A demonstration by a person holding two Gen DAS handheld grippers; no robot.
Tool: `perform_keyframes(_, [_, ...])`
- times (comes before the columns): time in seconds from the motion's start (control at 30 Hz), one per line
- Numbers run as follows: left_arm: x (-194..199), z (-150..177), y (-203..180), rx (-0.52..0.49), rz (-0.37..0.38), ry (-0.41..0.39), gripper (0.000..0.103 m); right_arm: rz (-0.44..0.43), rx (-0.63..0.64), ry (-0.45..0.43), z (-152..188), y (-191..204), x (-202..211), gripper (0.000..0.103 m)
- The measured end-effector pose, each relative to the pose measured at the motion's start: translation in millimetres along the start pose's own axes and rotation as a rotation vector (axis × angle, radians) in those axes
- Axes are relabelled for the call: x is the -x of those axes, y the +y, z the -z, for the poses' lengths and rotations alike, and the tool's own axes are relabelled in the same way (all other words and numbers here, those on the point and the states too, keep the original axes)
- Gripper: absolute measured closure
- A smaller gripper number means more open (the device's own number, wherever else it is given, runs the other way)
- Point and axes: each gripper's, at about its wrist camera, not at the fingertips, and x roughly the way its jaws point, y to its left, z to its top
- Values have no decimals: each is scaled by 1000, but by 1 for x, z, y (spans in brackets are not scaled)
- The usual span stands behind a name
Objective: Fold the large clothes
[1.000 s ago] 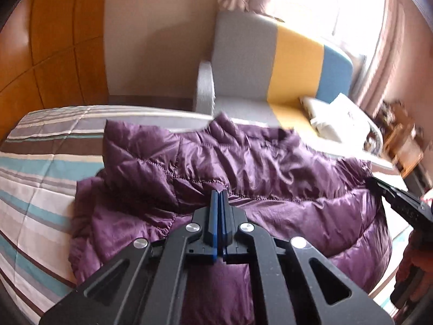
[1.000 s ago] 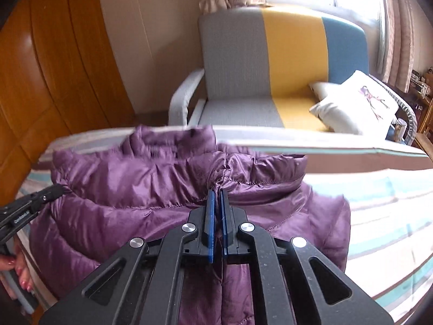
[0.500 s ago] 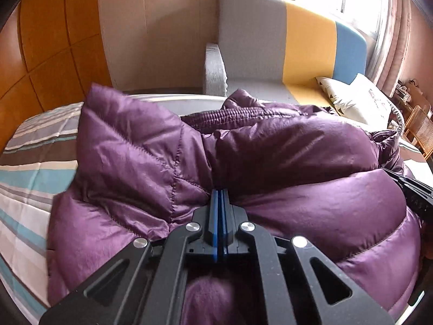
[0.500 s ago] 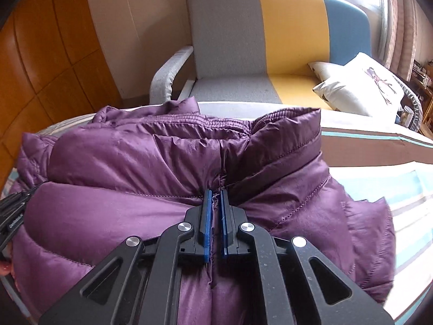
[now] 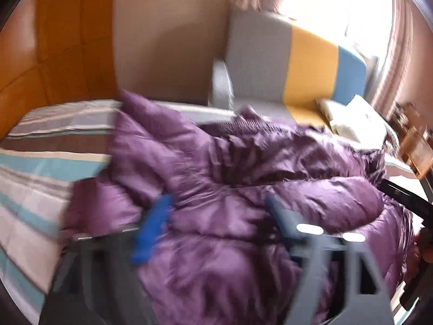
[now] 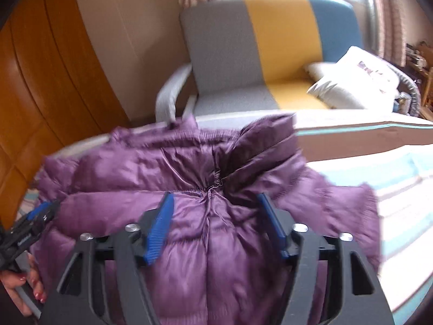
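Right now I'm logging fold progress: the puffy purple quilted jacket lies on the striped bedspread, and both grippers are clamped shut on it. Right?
Not quite. The puffy purple quilted jacket does lie on the striped bedspread, but both wrist views show the left gripper and right gripper with jaws opening, pads off the fabric.

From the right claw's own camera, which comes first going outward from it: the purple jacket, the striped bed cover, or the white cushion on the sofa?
1. Purple jacket: nearest, lying between the opening fingers of the right claw.
2. Striped bed cover: next, past the jacket to the right.
3. White cushion: farthest, on the sofa beyond the bed's far edge, upper right.
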Motion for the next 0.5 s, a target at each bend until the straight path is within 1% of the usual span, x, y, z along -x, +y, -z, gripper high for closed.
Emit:
perform_keyframes(0.03, [13,2,5,8,-29,-37,18,3,-6,-8,1,-3,8,38])
perform_keyframes(0.07, [22,5,11,17,-48,-55,18,3,-25,-9,3,-8,17,38])
perform_keyframes(0.1, [28,7,16,26,-62,-60,18,7,-59,0,8,-17,26,38])
perform_keyframes(0.13, [34,10,25,45,-93,-59,18,16,-83,8,11,-23,32,38])
perform_keyframes(0.2, [42,19,45,103,-153,-47,14,40,-143,17,20,-39,44,38])
perform_keyframes(0.27, [46,26,63,158,-189,-34,11,88,-193,22,32,-57,57,28])
perform_keyframes(0.3, [47,31,72,187,-198,-26,9,97,-210,21,37,-63,60,19])
perform_keyframes(0.37, [44,40,90,242,-188,5,7,104,-251,34,50,-77,66,17])
perform_keyframes(0.43, [38,49,102,285,-121,46,4,98,-277,70,58,-85,62,17])
perform_keyframes(0.47, [33,52,105,297,-71,70,4,80,-294,91,63,-89,58,17])
perform_keyframes(0.5, [31,55,106,301,-48,82,4,64,-305,108,66,-91,56,17])
